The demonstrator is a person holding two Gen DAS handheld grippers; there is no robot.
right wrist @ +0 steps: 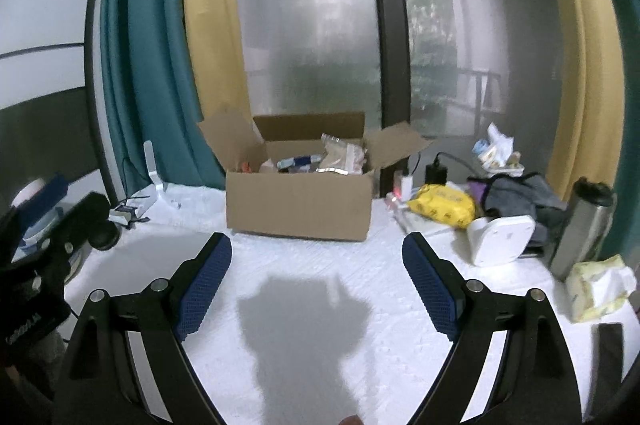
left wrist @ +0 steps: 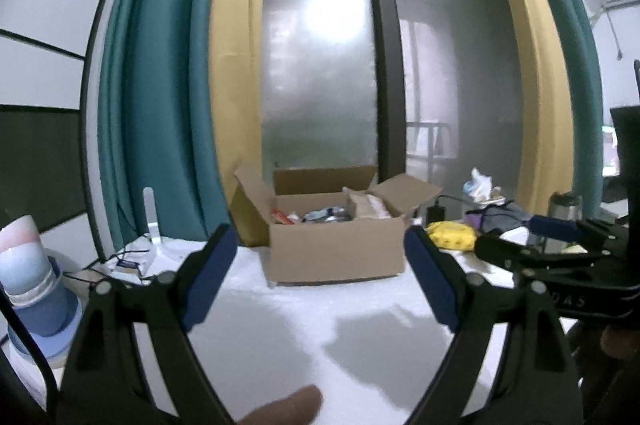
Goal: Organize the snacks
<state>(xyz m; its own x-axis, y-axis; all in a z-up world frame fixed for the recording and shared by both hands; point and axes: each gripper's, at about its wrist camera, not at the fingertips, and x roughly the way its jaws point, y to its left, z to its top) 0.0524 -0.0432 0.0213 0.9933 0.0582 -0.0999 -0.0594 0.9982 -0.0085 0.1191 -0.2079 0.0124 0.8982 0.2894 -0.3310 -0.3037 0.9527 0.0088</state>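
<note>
An open cardboard box [left wrist: 336, 249] stands on the white table near the window, also in the right wrist view [right wrist: 298, 207]. Several snack packets lie inside it, among them a pale bag [right wrist: 342, 157] at the right. My left gripper [left wrist: 320, 253] is open and empty, held in front of the box, short of it. My right gripper [right wrist: 316, 257] is open and empty too, also short of the box. The right gripper shows at the right of the left wrist view [left wrist: 532, 237].
A yellow wipes pack [right wrist: 444, 205], a white device [right wrist: 500, 239], a grey bag [right wrist: 520, 191], a steel bottle [right wrist: 584, 225] and a tissue pack [right wrist: 600, 285] lie right of the box. A white router [right wrist: 154, 173] and stacked cups [left wrist: 32, 277] stand at the left.
</note>
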